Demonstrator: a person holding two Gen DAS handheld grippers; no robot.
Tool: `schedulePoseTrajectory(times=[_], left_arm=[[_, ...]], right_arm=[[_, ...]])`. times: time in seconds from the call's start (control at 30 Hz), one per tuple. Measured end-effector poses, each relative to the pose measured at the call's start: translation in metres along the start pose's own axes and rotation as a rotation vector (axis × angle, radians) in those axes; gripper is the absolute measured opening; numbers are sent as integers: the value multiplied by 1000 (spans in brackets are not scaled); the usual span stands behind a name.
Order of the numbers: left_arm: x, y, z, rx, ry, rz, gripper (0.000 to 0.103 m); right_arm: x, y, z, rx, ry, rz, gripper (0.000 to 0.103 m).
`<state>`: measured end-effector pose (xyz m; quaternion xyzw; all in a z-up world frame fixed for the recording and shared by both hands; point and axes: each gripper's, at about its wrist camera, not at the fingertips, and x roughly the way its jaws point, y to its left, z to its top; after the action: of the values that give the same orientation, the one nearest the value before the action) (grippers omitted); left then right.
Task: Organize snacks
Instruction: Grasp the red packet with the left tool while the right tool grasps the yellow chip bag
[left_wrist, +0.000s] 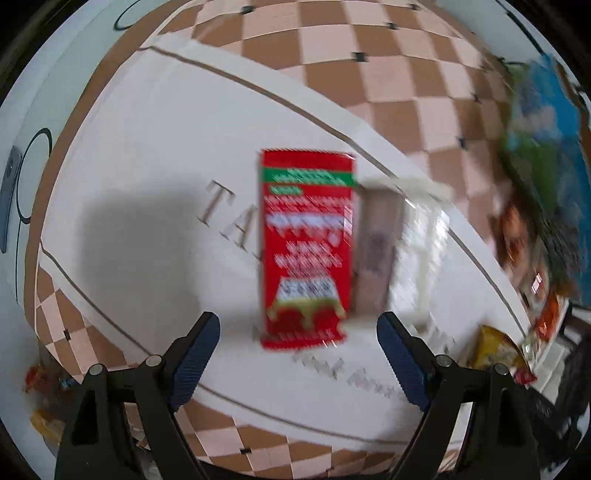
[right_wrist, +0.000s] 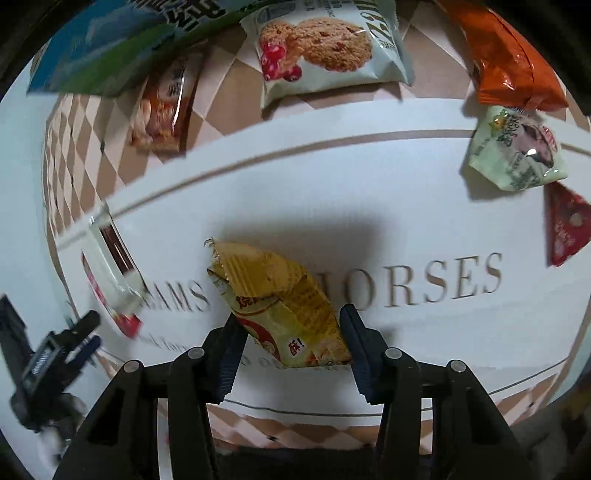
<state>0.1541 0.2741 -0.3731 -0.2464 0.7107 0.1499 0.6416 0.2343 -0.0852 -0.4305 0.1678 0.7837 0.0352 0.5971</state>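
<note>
In the left wrist view a red snack packet (left_wrist: 306, 247) lies on the white mat (left_wrist: 147, 155), with a clear-wrapped brown bar (left_wrist: 376, 251) right beside it. My left gripper (left_wrist: 297, 350) is open, just short of the red packet. In the right wrist view my right gripper (right_wrist: 290, 350) is shut on a yellow snack packet (right_wrist: 280, 302), held over the mat (right_wrist: 369, 192). The left gripper (right_wrist: 79, 341) shows at lower left there, near the red packet (right_wrist: 127, 325) and the clear-wrapped bar (right_wrist: 110, 258).
Along the mat's far edge lie a blue-green bag (right_wrist: 103, 44), a brown bar packet (right_wrist: 162, 103), a cookie packet (right_wrist: 325, 48), an orange bag (right_wrist: 513, 62), a pale green packet (right_wrist: 517, 151) and a red triangular packet (right_wrist: 565, 225). Small wrapped sweets (left_wrist: 40, 380) lie off the mat at the left.
</note>
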Motion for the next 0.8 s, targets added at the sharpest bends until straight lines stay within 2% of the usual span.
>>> schedulePoseTrajectory(times=[0.13, 0.27, 0.37, 0.43, 0.47, 0.5, 0.57, 0.67, 0.8], left_arm=[[15, 6, 15, -20, 6, 25, 87], [30, -2, 25, 24, 22, 55, 87], [33, -17, 31, 90, -12, 103, 87], [30, -21, 32, 109, -41, 104, 83], [28, -24, 32, 121, -46, 104, 77], [26, -27, 31, 143, -58, 106, 65], [22, -36, 28, 180, -64, 114, 50], [23, -48, 29, 201, -50, 119, 47], [20, -41, 20, 215, -42, 120, 43]], right_arm=[[1, 19, 7, 5, -1, -7, 54], [4, 30, 9, -4, -2, -17, 52], [4, 36, 15, -7, -2, -31, 52], [5, 39, 17, -9, -1, -41, 52], [6, 40, 18, -11, 0, -45, 52], [7, 42, 18, -11, -1, -49, 52], [5, 41, 18, -20, -9, -59, 51], [7, 43, 16, -16, -22, -52, 48], [4, 41, 9, -14, -36, -49, 46]])
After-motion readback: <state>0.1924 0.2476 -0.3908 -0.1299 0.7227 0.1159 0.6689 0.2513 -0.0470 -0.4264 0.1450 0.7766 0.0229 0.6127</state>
